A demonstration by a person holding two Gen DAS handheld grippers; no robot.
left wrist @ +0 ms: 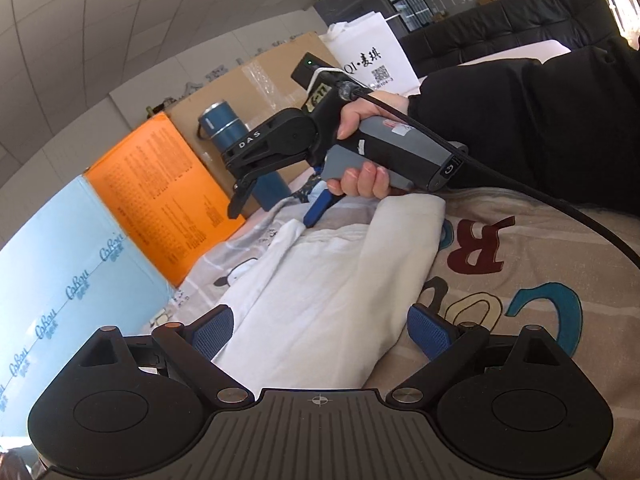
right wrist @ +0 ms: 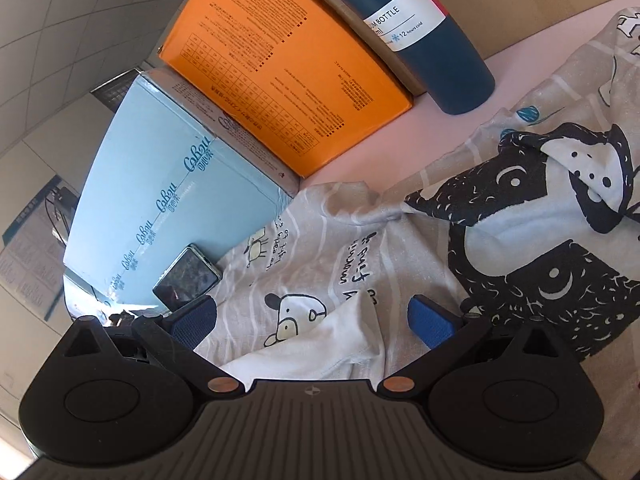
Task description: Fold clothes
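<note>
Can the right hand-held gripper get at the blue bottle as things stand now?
Probably yes: the right hand-held gripper is open and empty, and only low rumpled clothes lie between it and the blue bottle.

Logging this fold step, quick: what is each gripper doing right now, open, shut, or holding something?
Left gripper: open, holding nothing; white garment lies between its pads.
Right gripper: open, holding nothing; a white cloth corner lies between its pads.
</note>
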